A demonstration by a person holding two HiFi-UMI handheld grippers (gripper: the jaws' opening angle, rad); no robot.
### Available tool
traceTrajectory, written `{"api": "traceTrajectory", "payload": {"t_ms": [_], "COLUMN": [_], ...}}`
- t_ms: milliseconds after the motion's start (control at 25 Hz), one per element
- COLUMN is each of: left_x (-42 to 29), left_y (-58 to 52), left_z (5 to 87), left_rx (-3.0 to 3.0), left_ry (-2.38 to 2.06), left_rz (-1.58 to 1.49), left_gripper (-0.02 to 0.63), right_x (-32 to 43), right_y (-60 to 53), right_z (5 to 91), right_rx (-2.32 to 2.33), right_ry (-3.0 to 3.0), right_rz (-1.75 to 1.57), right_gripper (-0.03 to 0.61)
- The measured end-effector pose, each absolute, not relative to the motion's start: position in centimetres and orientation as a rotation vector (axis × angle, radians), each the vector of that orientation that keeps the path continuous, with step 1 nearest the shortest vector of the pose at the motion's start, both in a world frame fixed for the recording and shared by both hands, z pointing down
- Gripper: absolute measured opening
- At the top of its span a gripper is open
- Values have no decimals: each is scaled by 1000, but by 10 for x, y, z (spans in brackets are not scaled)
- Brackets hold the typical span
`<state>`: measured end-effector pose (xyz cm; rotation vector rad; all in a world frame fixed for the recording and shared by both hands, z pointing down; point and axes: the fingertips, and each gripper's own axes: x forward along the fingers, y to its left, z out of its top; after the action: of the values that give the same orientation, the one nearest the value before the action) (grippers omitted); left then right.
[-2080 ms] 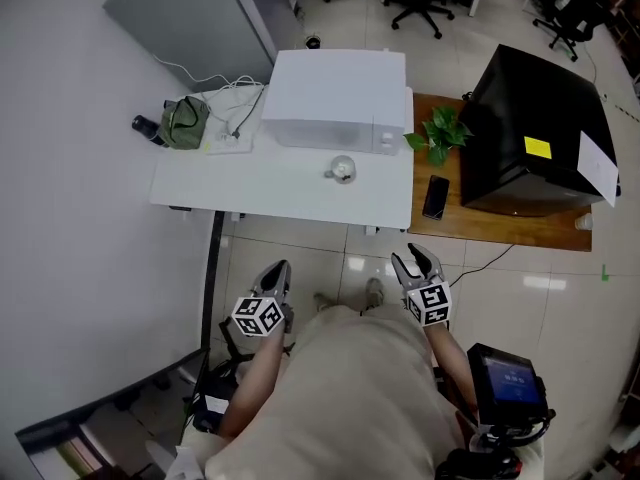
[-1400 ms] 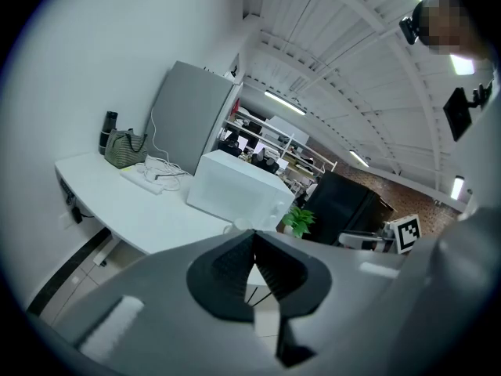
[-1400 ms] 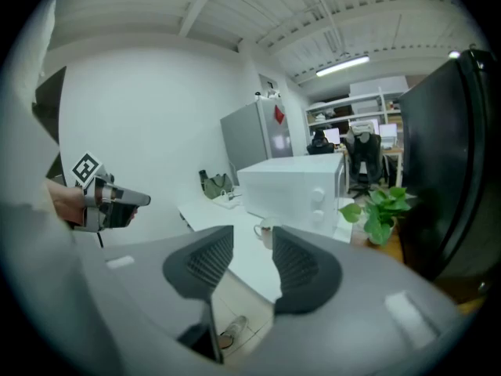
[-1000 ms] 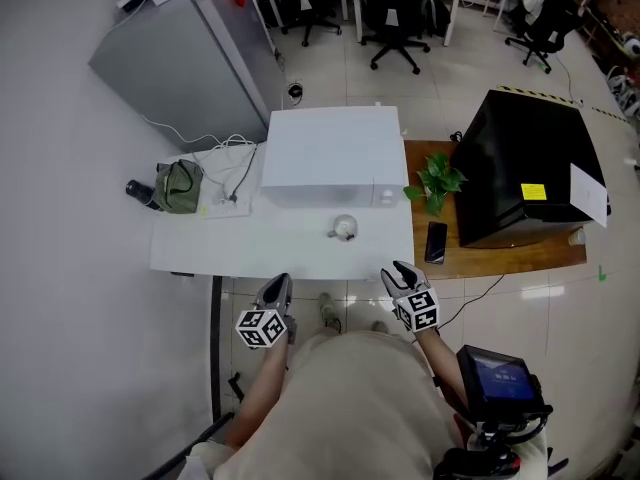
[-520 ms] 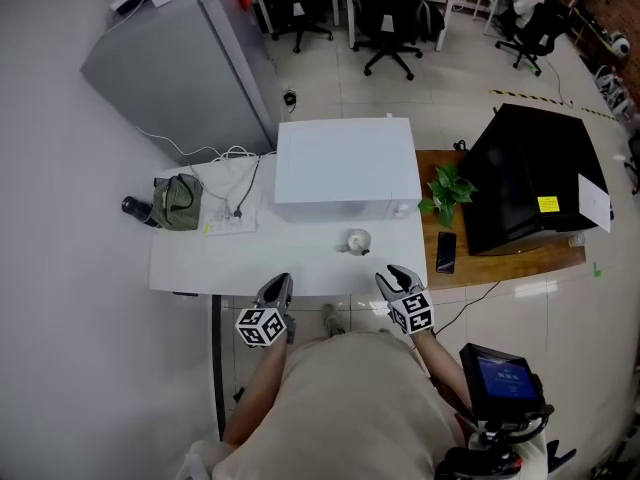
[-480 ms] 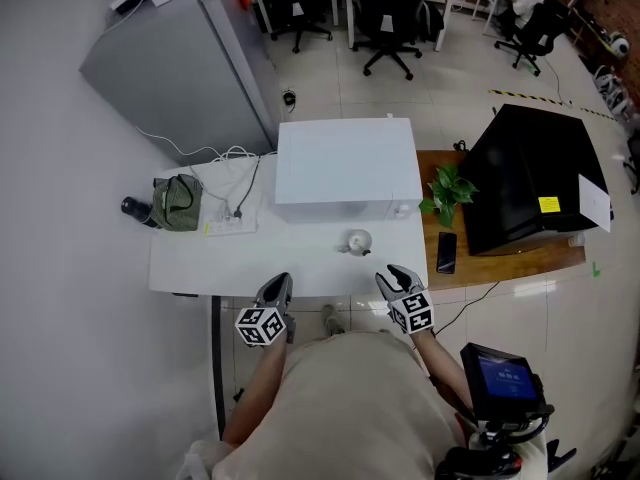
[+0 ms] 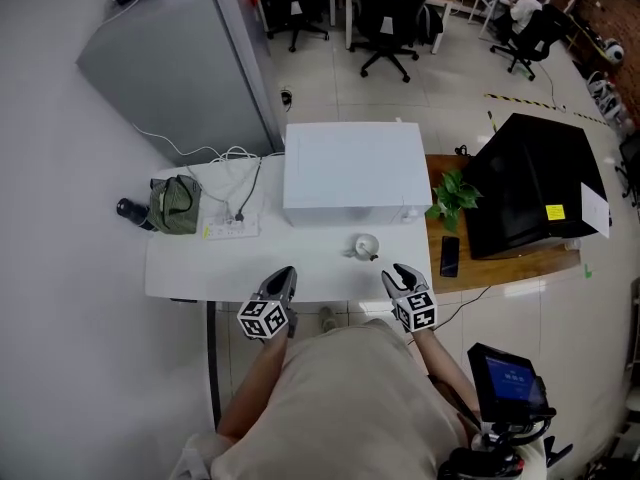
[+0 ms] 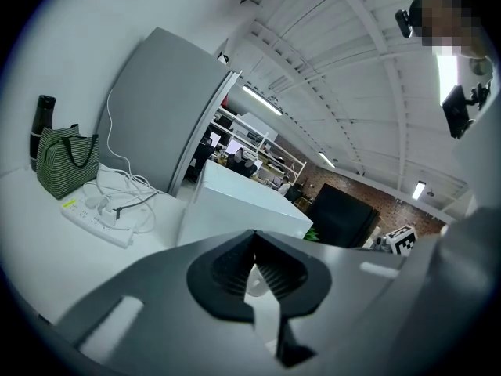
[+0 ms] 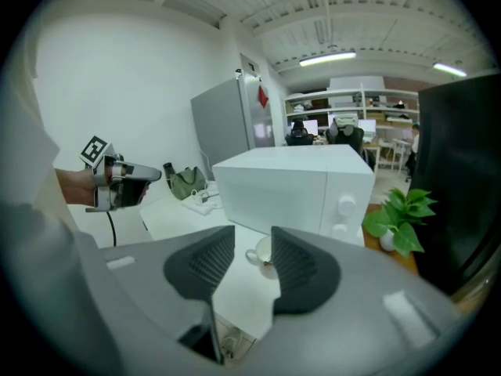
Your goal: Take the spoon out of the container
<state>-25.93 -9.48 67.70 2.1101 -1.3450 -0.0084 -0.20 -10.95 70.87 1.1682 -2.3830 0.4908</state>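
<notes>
Right tool [image 7: 398, 271], jaws apart, hovers near the container [image 7: 366, 245], spoon [image 7: 373, 256] seemingly inside.

Your top [image 7: 345, 408] is beige. Your left claw [image 7: 284, 272] and right claw [image 7: 397, 272] are grey with black ribbed pads [image 9: 205, 266], each bearing a white cube [image 7: 263, 319] of black square markers.

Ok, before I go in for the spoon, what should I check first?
1. Right gripper open: ok, nothing between its jaws.
2. Cup upright on the table: ok.
3. Spoon in cup: ok, a bit shows at the rim.
4. Which way the handle leans: cannot tell, too small.
5. Bare table between right gripper and cup: ok.
6. Left gripper open to steady the cup: not ok, shut.
</notes>
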Motion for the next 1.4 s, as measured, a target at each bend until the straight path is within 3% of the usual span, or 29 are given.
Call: {"api": "traceTrajectory", "payload": {"t_ms": [1400], "left_x": [-225], "left_y": [-124], "left_z": [690], "left_rx": [2093], "left_ry": [-1344], "left_rz": [111], "left_gripper": [-15], "right_x": [-2], "right_y": [-174], "right_z": [713], "right_rx": [990], "right_ry": [-2384], "right_rz": [354], "right_gripper": [147]}}
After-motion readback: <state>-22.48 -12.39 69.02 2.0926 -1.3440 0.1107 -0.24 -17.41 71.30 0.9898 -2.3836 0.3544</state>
